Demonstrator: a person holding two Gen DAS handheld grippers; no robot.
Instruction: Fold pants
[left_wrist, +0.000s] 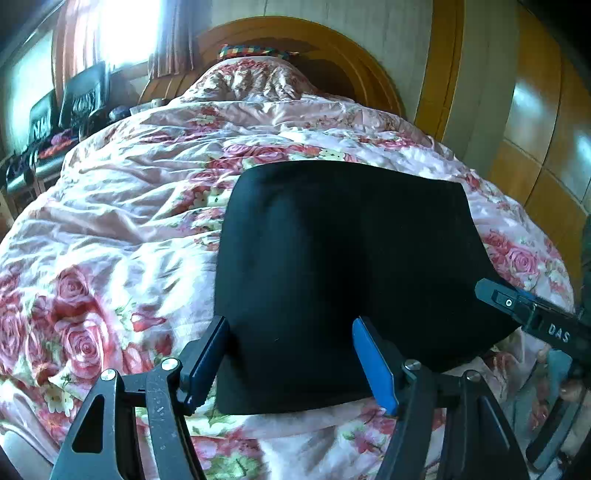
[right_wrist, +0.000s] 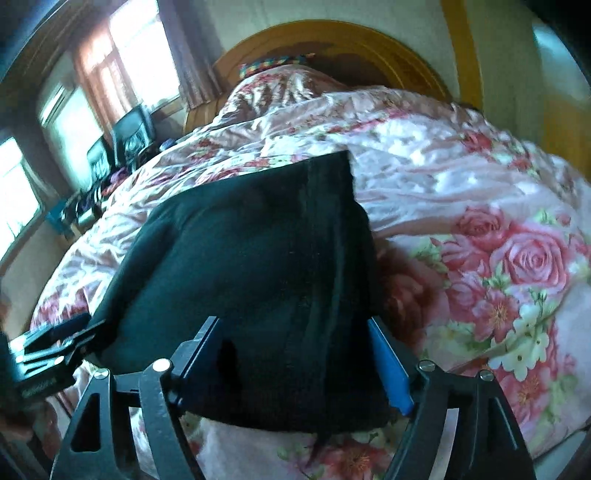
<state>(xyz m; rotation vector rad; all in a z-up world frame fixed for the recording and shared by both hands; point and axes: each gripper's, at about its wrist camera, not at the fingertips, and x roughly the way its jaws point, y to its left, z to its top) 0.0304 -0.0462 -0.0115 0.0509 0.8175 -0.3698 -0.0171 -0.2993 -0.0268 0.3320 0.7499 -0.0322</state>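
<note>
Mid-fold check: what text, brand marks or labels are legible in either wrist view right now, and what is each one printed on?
"DAS": white letters on the black body of the right hand-held gripper, seen at the right edge of the left wrist view.
Grey lettering on the left hand-held gripper body, low at the left edge of the right wrist view: too blurred to read.
No readable label shows on the black pants or the floral bedspread.

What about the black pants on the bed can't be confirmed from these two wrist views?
- Layer count of the pants: left wrist view shows only the top surface.
- Near hem: right wrist view, hidden behind the right gripper.
- Seam detail: right wrist view, blurred and dark.
</note>
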